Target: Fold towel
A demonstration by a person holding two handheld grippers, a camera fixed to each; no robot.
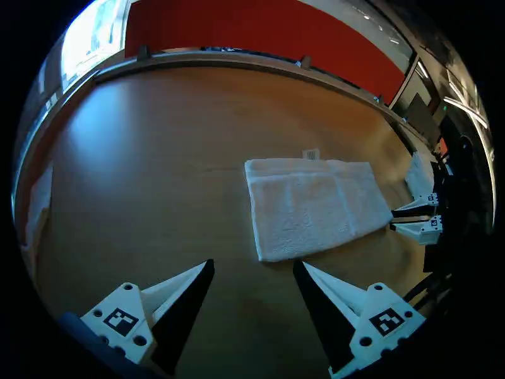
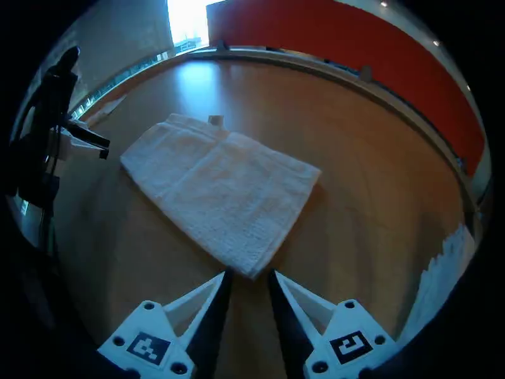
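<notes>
A white towel [image 1: 315, 205] lies folded and flat on the wooden table [image 1: 158, 177], with a small tag [image 1: 310, 153] at its far edge. My left gripper [image 1: 252, 268] is open, its fingertips just short of the towel's near edge and empty. My right gripper [image 2: 249, 275] has its fingers a narrow gap apart, and the near corner of the towel [image 2: 221, 189] lies right at that gap. From the left gripper view, the right gripper [image 1: 392, 219] sits at the towel's right edge. The left gripper [image 2: 95, 144] appears beyond the towel's left end.
A second white cloth [image 2: 442, 278] lies at the table's edge, also visible as the cloth [image 1: 38, 208] on the left. A raised rail [image 1: 252, 60] borders the table's far side below a red wall [image 1: 252, 25]. Bare wood [image 2: 379, 164] surrounds the towel.
</notes>
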